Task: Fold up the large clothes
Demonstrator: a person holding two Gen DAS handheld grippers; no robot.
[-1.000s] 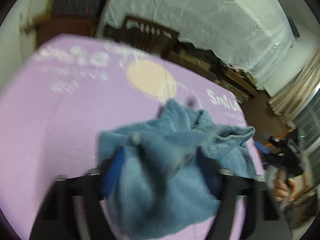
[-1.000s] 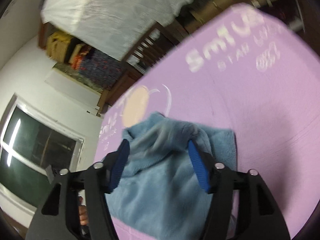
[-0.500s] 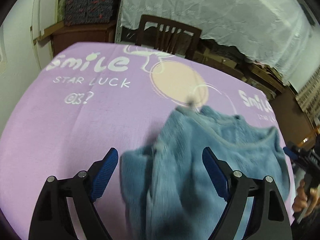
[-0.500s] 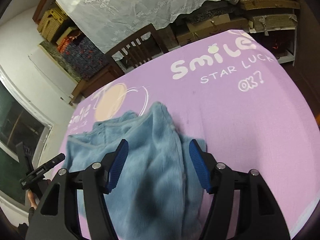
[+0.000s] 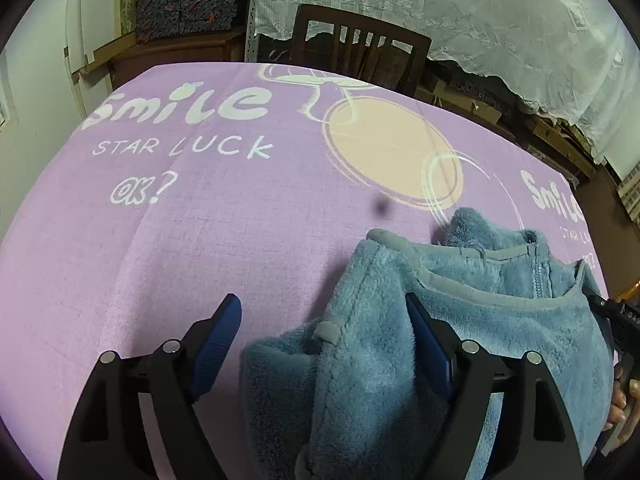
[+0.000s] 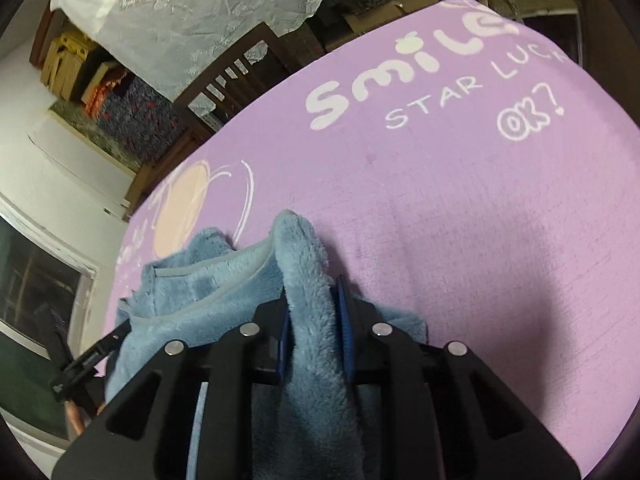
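A blue fleece jacket with a zip and grey trim lies crumpled on the purple tablecloth. My left gripper stands wide over its left part; the jaws are closing slightly, fleece lies between them and only the right pad touches it. In the right wrist view the jacket has a raised fold, and my right gripper is closing with both blue pads pressed on that fold. The right gripper's side shows at the left view's right edge, and the left gripper at the right view's left edge.
The tablecloth carries white lettering and a pale circle. A dark wooden chair stands at the table's far edge, under a white lace cover. A person's hand holds the right gripper's handle.
Both grippers have sunk toward the jacket. The right jaws have gone from wide apart to pinched on a fleece fold. The jacket has settled lower on the cloth.
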